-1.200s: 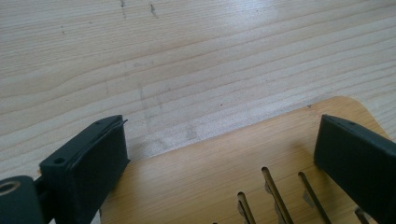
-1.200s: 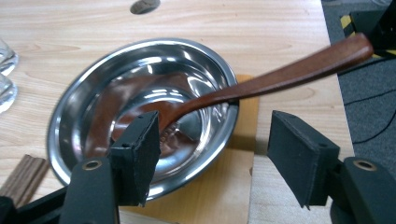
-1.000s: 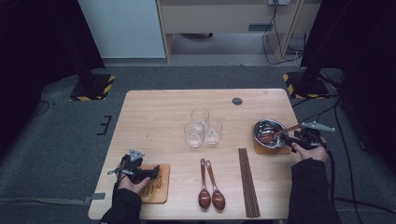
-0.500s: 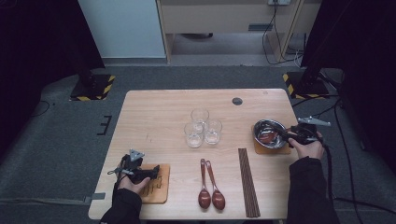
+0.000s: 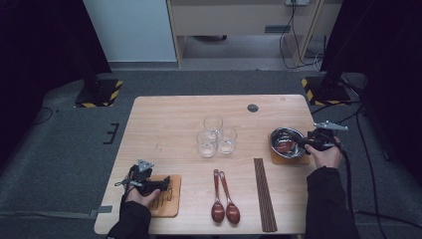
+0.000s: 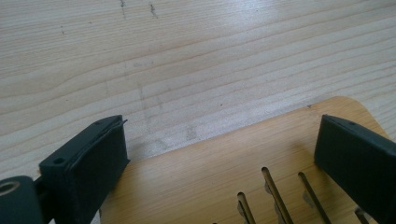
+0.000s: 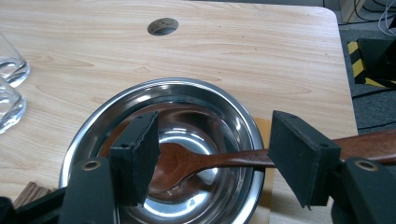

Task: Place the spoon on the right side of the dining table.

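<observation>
A steel bowl (image 5: 284, 136) (image 7: 85, 136) stands on a wooden coaster (image 5: 288, 160) at the table's right edge. A dark wooden spoon (image 7: 187, 163) lies in it, its handle running out over the rim to the right. My right gripper (image 5: 301, 144) (image 7: 214, 139) hovers at the bowl's near rim, open. Its jaws stand either side of the spoon without pressing it. My left gripper (image 5: 166, 182) (image 6: 219, 149) rests open at the near left over a slotted wooden board (image 5: 167, 202) (image 6: 205, 186), with nothing between its jaws.
Three clear glasses (image 5: 216, 135) cluster at the table's middle. Two more dark spoons (image 5: 223, 201) and a bundle of dark chopsticks (image 5: 264, 194) lie near the front edge. A round cable hole (image 5: 253, 107) (image 7: 162, 26) sits toward the far side.
My right gripper has shifted slightly left toward the bowl. The left gripper has stayed still.
</observation>
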A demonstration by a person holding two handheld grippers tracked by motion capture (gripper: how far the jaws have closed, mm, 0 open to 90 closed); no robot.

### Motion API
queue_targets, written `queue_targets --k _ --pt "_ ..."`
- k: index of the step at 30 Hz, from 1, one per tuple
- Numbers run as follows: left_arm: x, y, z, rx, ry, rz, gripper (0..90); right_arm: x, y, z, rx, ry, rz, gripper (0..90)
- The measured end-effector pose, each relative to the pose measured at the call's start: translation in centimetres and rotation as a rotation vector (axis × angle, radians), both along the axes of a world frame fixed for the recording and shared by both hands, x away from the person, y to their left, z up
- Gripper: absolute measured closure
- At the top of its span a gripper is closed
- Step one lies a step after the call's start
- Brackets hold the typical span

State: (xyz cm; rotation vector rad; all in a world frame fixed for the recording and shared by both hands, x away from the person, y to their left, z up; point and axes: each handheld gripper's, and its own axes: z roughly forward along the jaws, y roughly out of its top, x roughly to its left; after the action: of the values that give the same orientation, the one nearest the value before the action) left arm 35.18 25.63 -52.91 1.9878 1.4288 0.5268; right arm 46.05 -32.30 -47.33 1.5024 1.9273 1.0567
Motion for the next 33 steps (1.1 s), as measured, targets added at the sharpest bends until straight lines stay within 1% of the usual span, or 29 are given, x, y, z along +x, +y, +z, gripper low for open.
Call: queue_targets --k 7,10,13,21,24,33 --pt "0.01 -0.01 0.00 0.000 0.000 0.000 1.3 0.61 0.27 -0.33 -0.020 0.017 0.010 33.0" --pt "0.01 -0.01 0.00 0.000 0.000 0.000 1.3 0.68 0.24 -0.40 -0.022 0.025 0.005 32.9" --pt "0.01 -0.01 0.00 0.000 0.000 0.000 1.3 0.73 0.06 -0.39 -0.026 0.021 0.002 32.7" --pt "0.01 -0.01 0.00 0.000 0.000 0.000 1.3 0.95 -0.06 -0.58 -0.031 0.032 0.001 32.9" --pt "0.01 -0.01 0.00 0.000 0.001 0.000 1.3 0.99 -0.18 -0.66 -0.030 0.028 0.002 33.1" --pt "0.01 -0.01 -0.01 0.000 0.000 0.000 1.3 0.90 -0.16 -0.60 -0.033 0.033 0.001 33.2"
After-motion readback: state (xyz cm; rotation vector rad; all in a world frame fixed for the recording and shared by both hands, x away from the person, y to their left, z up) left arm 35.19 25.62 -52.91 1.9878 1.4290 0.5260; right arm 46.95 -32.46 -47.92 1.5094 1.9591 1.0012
